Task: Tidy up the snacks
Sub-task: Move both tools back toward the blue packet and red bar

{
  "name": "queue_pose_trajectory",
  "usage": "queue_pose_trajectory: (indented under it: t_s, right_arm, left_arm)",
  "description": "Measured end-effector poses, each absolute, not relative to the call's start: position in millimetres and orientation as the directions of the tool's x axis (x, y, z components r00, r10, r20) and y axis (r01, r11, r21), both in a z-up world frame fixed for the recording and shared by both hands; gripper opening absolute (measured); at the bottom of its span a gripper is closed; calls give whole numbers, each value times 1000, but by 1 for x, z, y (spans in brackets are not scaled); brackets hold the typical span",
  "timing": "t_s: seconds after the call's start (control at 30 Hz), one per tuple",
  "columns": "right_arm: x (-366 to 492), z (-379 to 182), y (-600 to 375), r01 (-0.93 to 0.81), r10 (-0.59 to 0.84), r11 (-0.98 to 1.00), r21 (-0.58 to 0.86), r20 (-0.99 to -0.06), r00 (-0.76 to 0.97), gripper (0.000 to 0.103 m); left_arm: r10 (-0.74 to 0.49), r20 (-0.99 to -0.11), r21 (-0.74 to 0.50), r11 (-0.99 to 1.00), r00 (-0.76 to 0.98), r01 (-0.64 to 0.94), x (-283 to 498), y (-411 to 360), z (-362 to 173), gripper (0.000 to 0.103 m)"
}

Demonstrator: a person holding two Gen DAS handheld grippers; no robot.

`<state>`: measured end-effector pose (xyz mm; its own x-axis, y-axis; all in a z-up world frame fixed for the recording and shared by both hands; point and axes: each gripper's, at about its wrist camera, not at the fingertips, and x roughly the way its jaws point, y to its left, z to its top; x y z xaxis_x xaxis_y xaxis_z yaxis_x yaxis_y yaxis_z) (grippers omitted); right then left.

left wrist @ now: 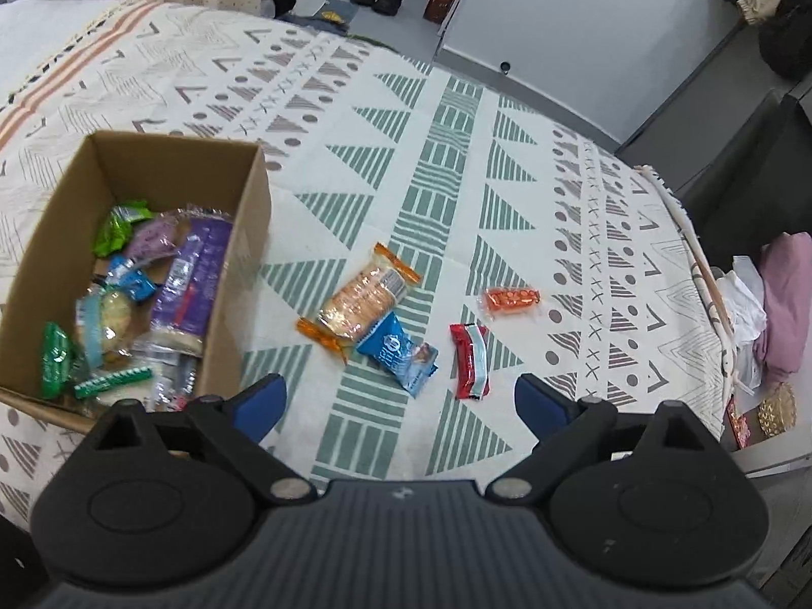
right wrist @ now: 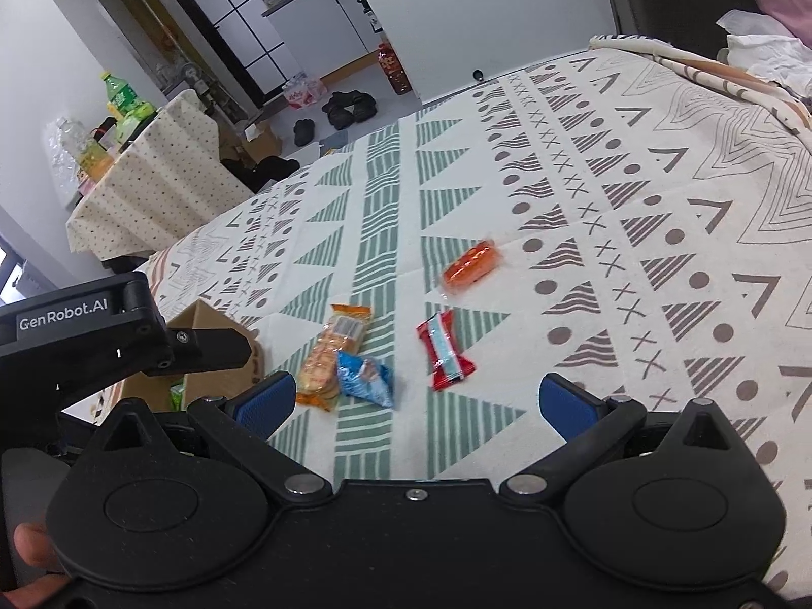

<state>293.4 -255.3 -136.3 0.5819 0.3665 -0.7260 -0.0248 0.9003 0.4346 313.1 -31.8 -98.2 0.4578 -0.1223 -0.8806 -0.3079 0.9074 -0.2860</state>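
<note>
A cardboard box [left wrist: 248, 233] at the left holds several wrapped snacks. Beside it on the patterned cloth lie an orange cracker pack [left wrist: 360, 299], a blue packet [left wrist: 398, 352], a red bar [left wrist: 470, 361] and a small orange packet [left wrist: 510, 299]. My left gripper [left wrist: 401, 401] is open and empty, above the cloth just short of the blue packet and red bar. My right gripper [right wrist: 416, 401] is open and empty, near the same snacks: cracker pack [right wrist: 330, 355], blue packet [right wrist: 366, 378], red bar [right wrist: 444, 350], orange packet [right wrist: 471, 264]. The box corner [right wrist: 218, 360] shows behind the left gripper's body [right wrist: 76, 340].
The patterned cloth [left wrist: 457, 162] covers a bed-like surface. Pink and white laundry [left wrist: 771, 304] lies at its right edge. A small covered table with bottles [right wrist: 127, 167] stands beyond the far edge, with shoes [right wrist: 345, 106] on the floor.
</note>
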Motion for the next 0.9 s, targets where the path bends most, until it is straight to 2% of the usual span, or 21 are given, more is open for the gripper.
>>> queue_pose_trajectory:
  t_s: [0.07,0.23,0.4,0.9]
  right_arm:
    - [297,-140,-259,-21,368,898,439,-726,581,102]
    - [308,-151,-264,-22,380,896,443,-742,553,78]
    - [317,-163,-265,-28,398,892,451,-755,521,63]
    - [348,-193,-254,-54,438,882,469,-771,463,52]
  left_arm:
    - [-125,-885,-289,903,448,-318,317,-35,-104,96]
    - [-142,-891,-314,878,432,-360,327,-39,-121,94]
    - [-146,-893,-330,855,425,-400,337,-42,-136,89]
    - [-153,-917,-345,769,369,-538,368,-40,-189,60]
